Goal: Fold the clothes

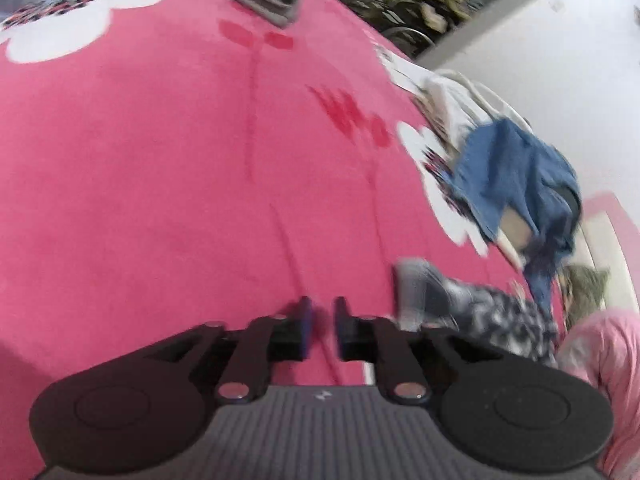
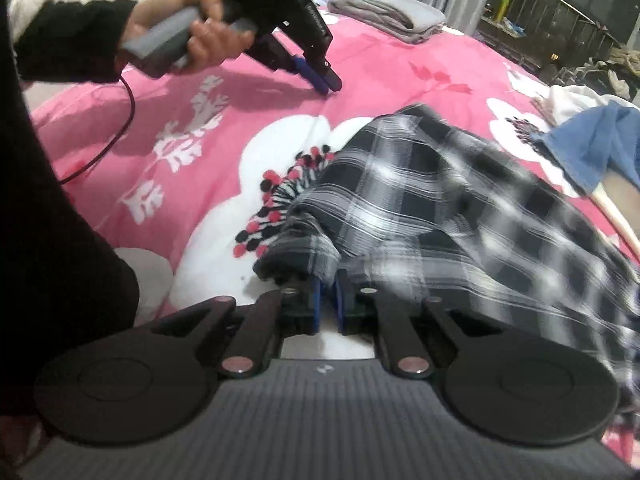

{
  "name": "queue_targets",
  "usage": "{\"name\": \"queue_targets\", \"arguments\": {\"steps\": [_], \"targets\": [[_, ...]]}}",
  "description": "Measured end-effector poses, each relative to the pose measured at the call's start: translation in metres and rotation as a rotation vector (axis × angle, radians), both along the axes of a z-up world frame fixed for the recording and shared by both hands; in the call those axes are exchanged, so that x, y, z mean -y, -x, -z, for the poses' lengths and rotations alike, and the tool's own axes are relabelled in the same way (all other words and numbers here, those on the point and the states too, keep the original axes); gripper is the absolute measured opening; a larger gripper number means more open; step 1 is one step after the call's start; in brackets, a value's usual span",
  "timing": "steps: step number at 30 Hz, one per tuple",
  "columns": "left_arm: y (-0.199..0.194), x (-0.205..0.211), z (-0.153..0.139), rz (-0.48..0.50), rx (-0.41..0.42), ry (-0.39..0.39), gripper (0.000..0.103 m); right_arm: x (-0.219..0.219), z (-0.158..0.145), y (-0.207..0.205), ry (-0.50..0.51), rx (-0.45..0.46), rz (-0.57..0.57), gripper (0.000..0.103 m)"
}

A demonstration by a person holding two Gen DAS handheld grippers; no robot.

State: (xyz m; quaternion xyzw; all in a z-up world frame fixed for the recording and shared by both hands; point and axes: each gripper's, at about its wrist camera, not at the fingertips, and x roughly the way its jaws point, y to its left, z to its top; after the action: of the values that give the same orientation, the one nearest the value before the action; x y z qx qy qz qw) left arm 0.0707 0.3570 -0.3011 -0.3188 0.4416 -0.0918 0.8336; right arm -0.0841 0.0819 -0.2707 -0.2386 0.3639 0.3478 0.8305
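A black-and-white plaid garment (image 2: 440,208) lies crumpled on the pink flowered bedcover (image 2: 400,80). My right gripper (image 2: 326,284) is shut on its near edge, and the cloth bunches over the blue pads. The left wrist view shows the same plaid garment (image 1: 492,316) low on the right. My left gripper (image 1: 322,312) hovers over bare pink cover with a narrow gap between its fingers and nothing in it. The right wrist view shows the left gripper (image 2: 330,82) held by a hand (image 2: 192,36), left of and beyond the plaid garment.
A folded grey garment (image 2: 388,16) rests at the far side of the bed. A blue garment (image 2: 592,140) and white cloth (image 2: 572,98) lie at the right edge. A red cable (image 2: 128,120) trails from the left gripper. Dark clutter fills the floor beyond the bed.
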Motion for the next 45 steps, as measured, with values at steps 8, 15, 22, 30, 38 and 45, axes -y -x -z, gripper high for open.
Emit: {"name": "queue_targets", "arguments": {"steps": [8, 15, 22, 30, 38, 45], "targets": [[-0.032, 0.047, 0.004, 0.104, 0.031, 0.018, 0.047, 0.046, -0.024, -0.019, -0.114, -0.03, 0.172, 0.032], [-0.046, 0.074, 0.006, 0.149, 0.039, -0.005, 0.047, 0.164, -0.038, -0.074, -0.339, -0.072, 0.709, 0.054], [-0.047, 0.09, 0.004, 0.154, 0.053, -0.089, 0.047, 0.294, -0.028, -0.135, -0.452, -0.068, 1.107, 0.054], [-0.039, 0.111, -0.028, 0.143, 0.185, -0.317, 0.043, 0.31, -0.013, -0.177, -0.457, -0.172, 0.997, 0.056], [-0.07, 0.206, -0.057, 0.523, 0.333, -0.386, 0.05, 0.322, 0.004, -0.183, -0.486, -0.225, 0.953, 0.057], [-0.051, 0.282, -0.034, 0.737, 0.407, -0.482, 0.05, 0.321, 0.001, -0.215, -0.473, -0.192, 0.815, 0.057]]}}
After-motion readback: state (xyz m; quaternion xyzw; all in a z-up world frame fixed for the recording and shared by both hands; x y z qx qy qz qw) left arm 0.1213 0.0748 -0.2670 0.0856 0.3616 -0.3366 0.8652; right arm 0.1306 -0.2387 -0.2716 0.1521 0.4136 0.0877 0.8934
